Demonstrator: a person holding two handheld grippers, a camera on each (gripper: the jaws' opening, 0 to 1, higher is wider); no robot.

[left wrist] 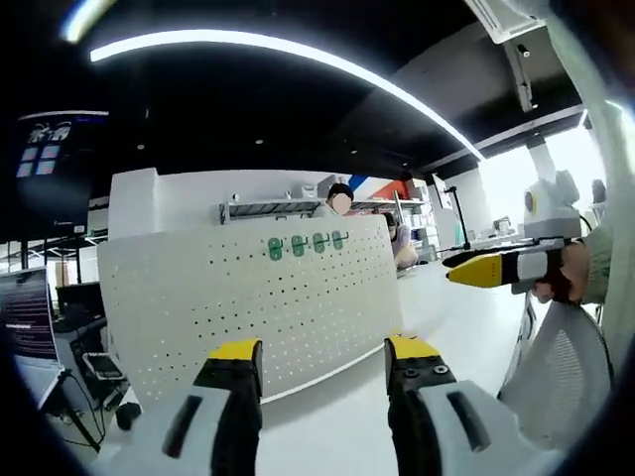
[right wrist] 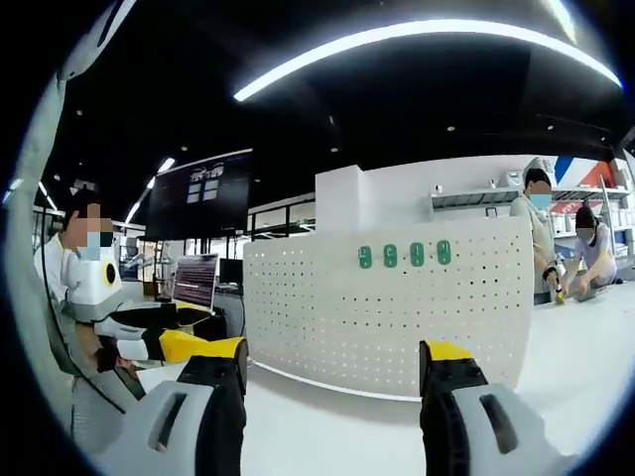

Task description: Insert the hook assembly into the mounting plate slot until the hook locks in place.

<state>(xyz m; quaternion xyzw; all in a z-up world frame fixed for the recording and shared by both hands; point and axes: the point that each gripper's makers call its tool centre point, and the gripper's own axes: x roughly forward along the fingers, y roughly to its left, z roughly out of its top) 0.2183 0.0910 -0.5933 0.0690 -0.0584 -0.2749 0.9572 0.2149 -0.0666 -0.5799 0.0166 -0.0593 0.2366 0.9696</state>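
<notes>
Both my tongs stand apart, holding nothing: left gripper (left wrist: 322, 359), right gripper (right wrist: 332, 359). Pegboard (right wrist: 397, 307) upright ahead of both, four green hooks (right wrist: 404, 256) along its top edge. Bare white table (right wrist: 327, 426) between tips and board's bottom edge.

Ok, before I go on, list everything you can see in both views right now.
pegboard panel: one, white, perforated, upright on the table ahead of both grippers.
green hooks: four, green, in a row near the panel's top edge.
table: one, white, under the panel.
monitor: one, dark screen, left of the panel.
wall screen: one, dark, high left.
people: two, behind the table at right.
left gripper: yellow-tipped, open, empty.
right gripper: yellow-tipped, open, empty.
hand: holding the right gripper, in the left gripper view.
</notes>
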